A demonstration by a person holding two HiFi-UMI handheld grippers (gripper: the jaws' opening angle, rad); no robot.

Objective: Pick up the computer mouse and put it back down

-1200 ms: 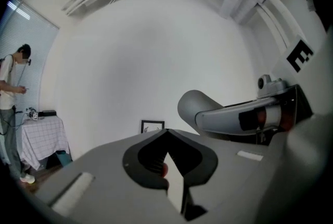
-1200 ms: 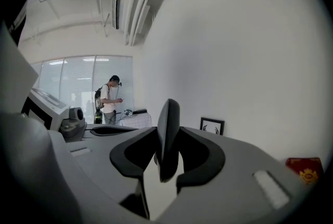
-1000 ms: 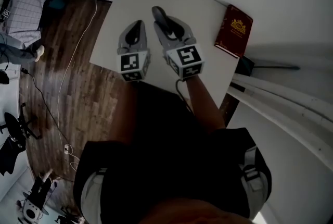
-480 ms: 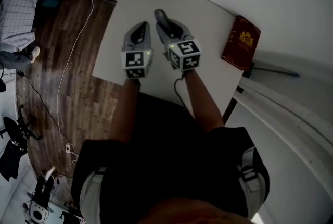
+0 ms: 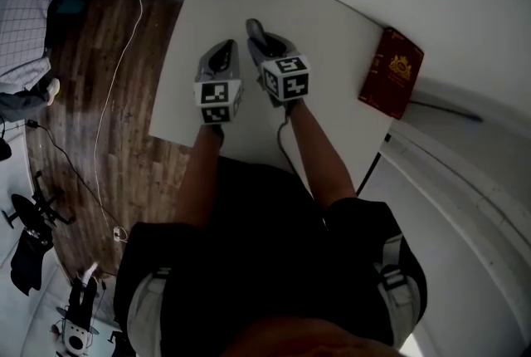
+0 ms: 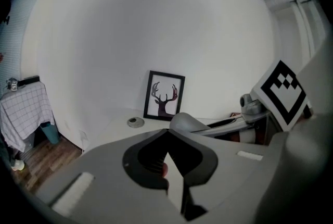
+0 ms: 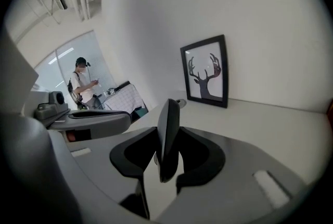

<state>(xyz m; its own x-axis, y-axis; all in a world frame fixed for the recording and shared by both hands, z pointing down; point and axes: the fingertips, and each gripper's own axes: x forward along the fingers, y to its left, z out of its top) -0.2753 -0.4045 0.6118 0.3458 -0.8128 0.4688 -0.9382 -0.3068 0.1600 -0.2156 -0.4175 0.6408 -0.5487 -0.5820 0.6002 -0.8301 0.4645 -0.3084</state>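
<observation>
Two grippers hover over the white rectangular table (image 5: 332,31). At nine o'clock, the left gripper (image 5: 221,55) has its jaws pressed together, empty. At three o'clock, the right gripper (image 5: 260,41) pinches the slim, dark plastic computer mouse (image 7: 167,124) on edge. I judge it light, rigid and slick, so its flanks suit gripping.

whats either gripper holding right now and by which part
The right gripper pinches the computer mouse by its near end; the left gripper holds nothing.
</observation>
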